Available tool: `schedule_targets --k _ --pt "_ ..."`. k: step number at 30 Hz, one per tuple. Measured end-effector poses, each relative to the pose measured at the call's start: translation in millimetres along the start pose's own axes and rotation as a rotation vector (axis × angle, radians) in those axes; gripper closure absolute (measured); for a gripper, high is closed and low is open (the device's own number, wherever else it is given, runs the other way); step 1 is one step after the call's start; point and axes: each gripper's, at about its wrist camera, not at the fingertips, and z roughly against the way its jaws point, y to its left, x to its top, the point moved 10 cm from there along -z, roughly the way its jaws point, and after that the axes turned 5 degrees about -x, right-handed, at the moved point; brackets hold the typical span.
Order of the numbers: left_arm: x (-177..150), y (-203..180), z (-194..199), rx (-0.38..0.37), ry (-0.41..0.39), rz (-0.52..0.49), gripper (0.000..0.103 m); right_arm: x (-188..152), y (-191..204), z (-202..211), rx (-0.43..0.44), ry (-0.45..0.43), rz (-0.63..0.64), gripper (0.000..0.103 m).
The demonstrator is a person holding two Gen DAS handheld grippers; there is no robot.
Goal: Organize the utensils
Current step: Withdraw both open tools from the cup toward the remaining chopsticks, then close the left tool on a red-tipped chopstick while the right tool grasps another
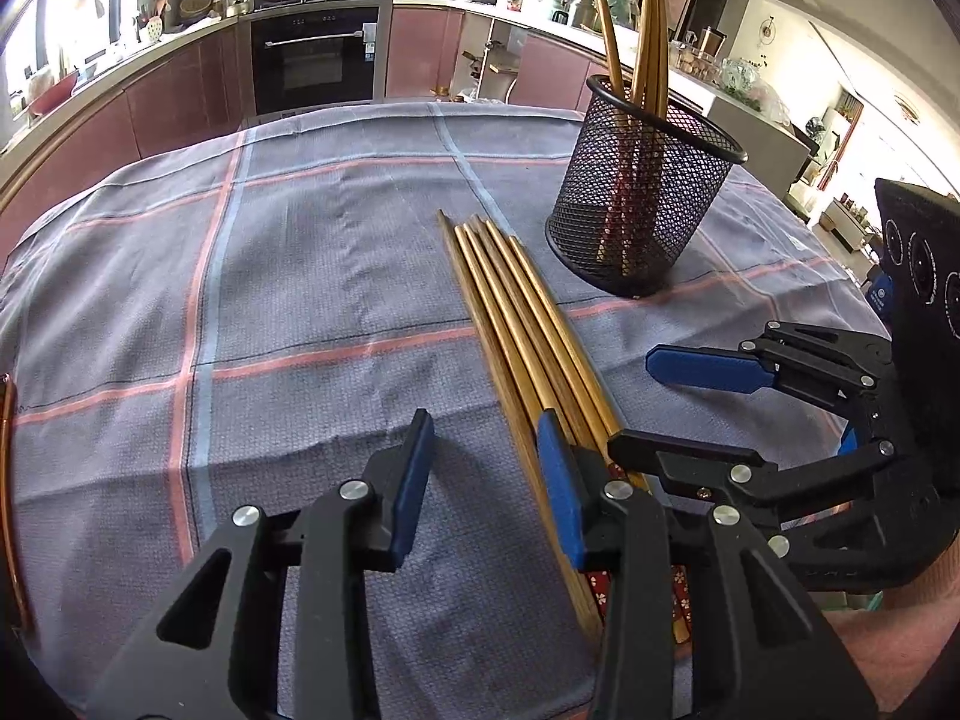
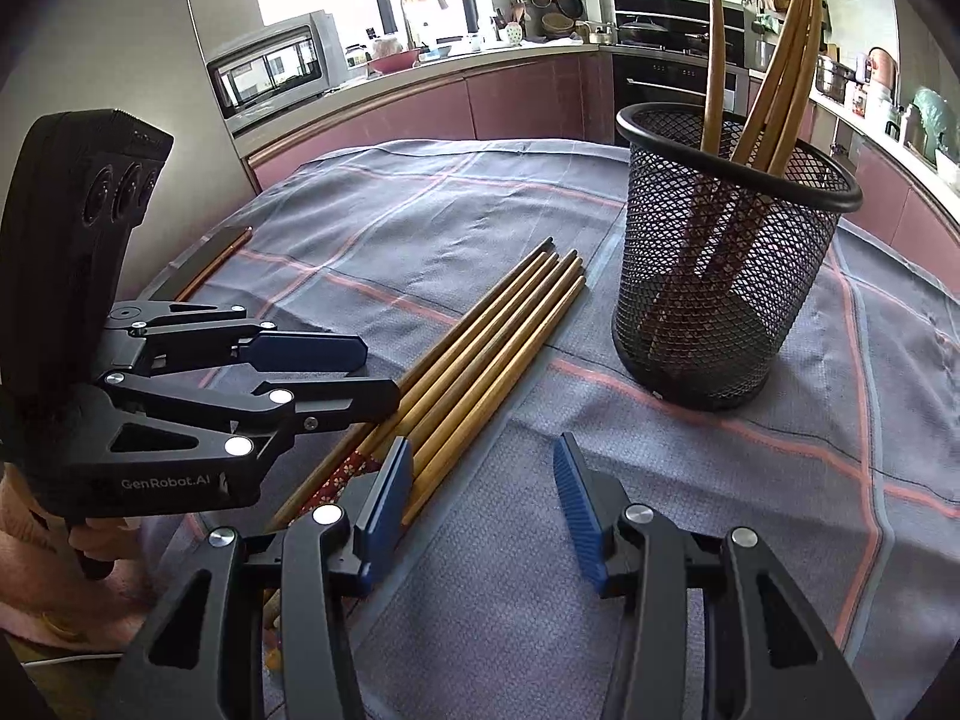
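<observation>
A: Cloth [image 1: 300, 276] covered the desk, checked grey with pink lines. At the far left edge of the left wrist view a reddish rod [image 1: 7, 480] was cut off; what it was I couldn't tell.

B: And the left tool [image 1: 486, 480]?

A: Jaws apart, nothing between them. Its right-hand pad sat on or just over the near part of the loose chopsticks [image 1: 516, 324]; contact was hard to judge. Their patterned handle ends were hidden under its frame.

B: The right wrist view showed those ends better?

A: Partly, a strip of red flowered pattern beside the left tool's arm. The right tool [image 2: 483, 504] also stood open and empty, over bare cloth beside the bundle.

B: The holder?

A: The black mesh holder [image 1: 642, 204] stood upright to the right, near the bundle's tips, several chopsticks leaning inside, their tops cut off in the left view.
</observation>
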Motion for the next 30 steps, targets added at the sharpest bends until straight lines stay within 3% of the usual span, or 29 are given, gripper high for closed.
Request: schedule_targets --k 17,22,25,26,30 --pt "1.7 -0.6 -1.1 0.021 -0.002 -0.021 0.074 3.0 -8.0 -4.0 -0.036 0.023 -0.007 0.062" --pt "3.2 -2.4 -4.7 0.026 -0.001 -0.021 0.081 6.6 -13.0 -6.8 -0.054 0.024 -0.025 0.073" --pt "3.2 -4.8 -5.6 0.012 -0.003 -0.020 0.093 6.0 -20.4 -5.1 -0.042 0.025 -0.070 0.084" --pt "3.3 -4.9 -5.3 0.012 -0.005 -0.017 0.093 5.5 -22.4 -4.1 -0.030 0.026 -0.085 0.089" --pt "3.2 -3.4 -5.3 0.010 -0.013 0.006 0.093 4.0 -27.3 -1.8 0.003 0.025 -0.139 0.093"
